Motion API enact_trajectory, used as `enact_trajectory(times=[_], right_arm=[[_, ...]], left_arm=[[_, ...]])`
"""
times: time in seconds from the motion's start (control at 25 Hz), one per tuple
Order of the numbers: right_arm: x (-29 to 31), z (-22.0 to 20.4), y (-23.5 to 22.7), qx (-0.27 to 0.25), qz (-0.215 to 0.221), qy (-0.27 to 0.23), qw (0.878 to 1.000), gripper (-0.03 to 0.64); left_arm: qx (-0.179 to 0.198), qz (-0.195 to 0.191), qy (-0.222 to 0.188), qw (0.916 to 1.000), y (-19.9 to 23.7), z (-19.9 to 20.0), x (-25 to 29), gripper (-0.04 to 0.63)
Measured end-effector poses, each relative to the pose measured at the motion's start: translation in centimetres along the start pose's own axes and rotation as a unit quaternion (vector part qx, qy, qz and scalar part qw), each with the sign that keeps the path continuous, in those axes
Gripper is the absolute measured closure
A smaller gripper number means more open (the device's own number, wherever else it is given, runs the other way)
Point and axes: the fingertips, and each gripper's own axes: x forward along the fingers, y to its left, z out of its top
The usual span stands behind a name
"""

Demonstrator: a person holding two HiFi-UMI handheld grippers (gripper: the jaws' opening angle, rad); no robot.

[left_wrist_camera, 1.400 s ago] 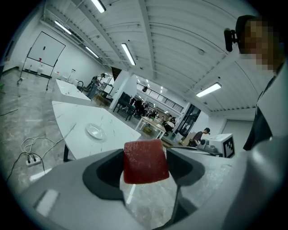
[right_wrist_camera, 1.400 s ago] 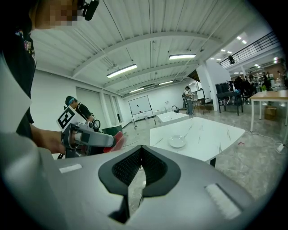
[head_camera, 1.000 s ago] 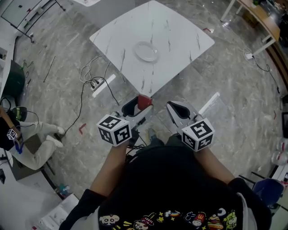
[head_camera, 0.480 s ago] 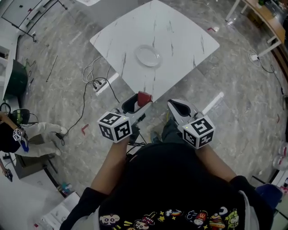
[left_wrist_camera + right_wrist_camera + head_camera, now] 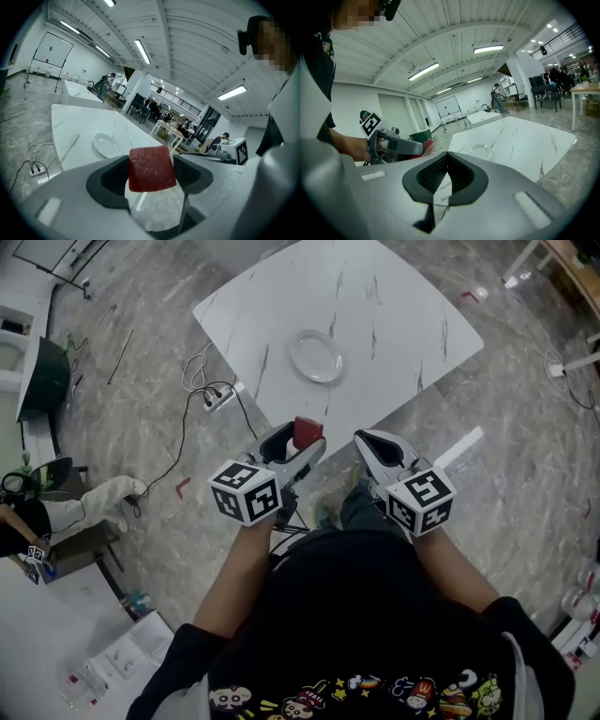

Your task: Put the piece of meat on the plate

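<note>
— your left gripper (image 5: 151,174) is clamped on the red, squarish block of raw meat (image 5: 150,165). each side face sits against a dark pad, and the top of the block stands proud of the jaws.

— your right gripper (image 5: 446,158) is pinched together on nothing, its ribbed pads meeting. it sits just to the right of the left one.

— from that i'd say you're in the carry. squeeze evenly and no harder. the block looks soft, and it could slip from the pads if you tilt or jolt it.

— the small round white plate (image 5: 317,356) lies ahead of your left fingertips and slightly to their right, well apart from them, out on the white marble-veined table (image 5: 412,324). the meat hangs in the air about at the table's near corner. whether it's over the corner or just short of it, i can't tell.

— bring the fingertips over the plate's middle, come down low, and only then part the jaws, so the meat is set down rather than dropped. leave the right gripper beside you, out of that path.
</note>
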Motion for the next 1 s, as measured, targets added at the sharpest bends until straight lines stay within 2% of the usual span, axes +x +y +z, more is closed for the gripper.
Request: enact_trajectory(times=[0.48,0.72,1.0], right_arm=[[2.7,-0.7,-6.4,0.01,0.037,0.013,0.999,0.594],[3.9,-0.7,-7.5,0.012,0.033,0.019,0.999,0.594],[5.6,0.4,-8.6,0.021,-0.001,0.024,0.999,0.594]], left_arm=[[0.027,0.046,0.033,0.998,2.0,0.3,5.7,0.195],[0.037,0.042,0.055,0.9969,3.5,-0.2,6.7,0.195],[0.066,0.021,0.084,0.9941,6.8,1.7,8.2,0.195]])
